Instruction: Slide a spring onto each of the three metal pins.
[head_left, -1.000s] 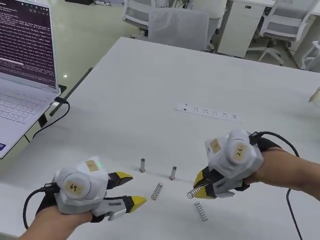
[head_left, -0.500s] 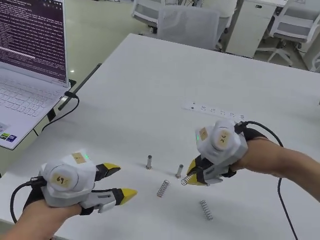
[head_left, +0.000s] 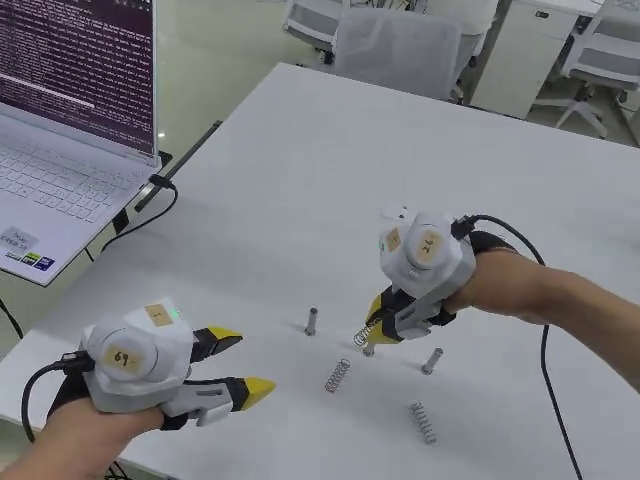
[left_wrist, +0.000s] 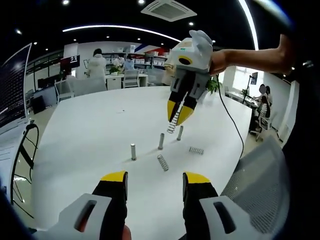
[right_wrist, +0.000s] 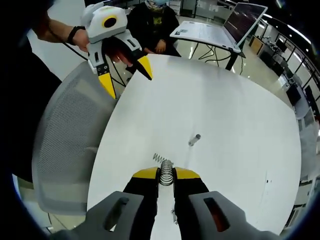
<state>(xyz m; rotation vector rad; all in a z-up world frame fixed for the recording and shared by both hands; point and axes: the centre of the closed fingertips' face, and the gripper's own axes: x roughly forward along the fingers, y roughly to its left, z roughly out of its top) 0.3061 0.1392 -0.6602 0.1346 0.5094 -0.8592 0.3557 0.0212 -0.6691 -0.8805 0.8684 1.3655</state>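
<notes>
Three short metal pins stand on the white table: a left pin (head_left: 311, 321), a middle pin (head_left: 369, 349) and a right pin (head_left: 432, 361). My right gripper (head_left: 378, 327) is shut on a spring (head_left: 362, 336) (right_wrist: 166, 173), which hangs tilted just above the middle pin. Two more springs lie flat, one in front of the pins (head_left: 338, 375) and one farther right (head_left: 424, 422). My left gripper (head_left: 241, 362) (left_wrist: 156, 177) stands open near the table's front edge with nothing between its jaws. From there I see the right gripper (left_wrist: 179, 113) over the row of pins (left_wrist: 161, 141).
An open laptop (head_left: 70, 120) sits on a side table at the left, with a black cable (head_left: 150, 195) running to it. Office chairs (head_left: 400, 45) stand beyond the far edge. A mesh chair (right_wrist: 65, 140) is at the near edge.
My right gripper has carried the spring up and to the left, from beside the right pin to over the middle pin. The right pin has come into sight. The left gripper stays open.
</notes>
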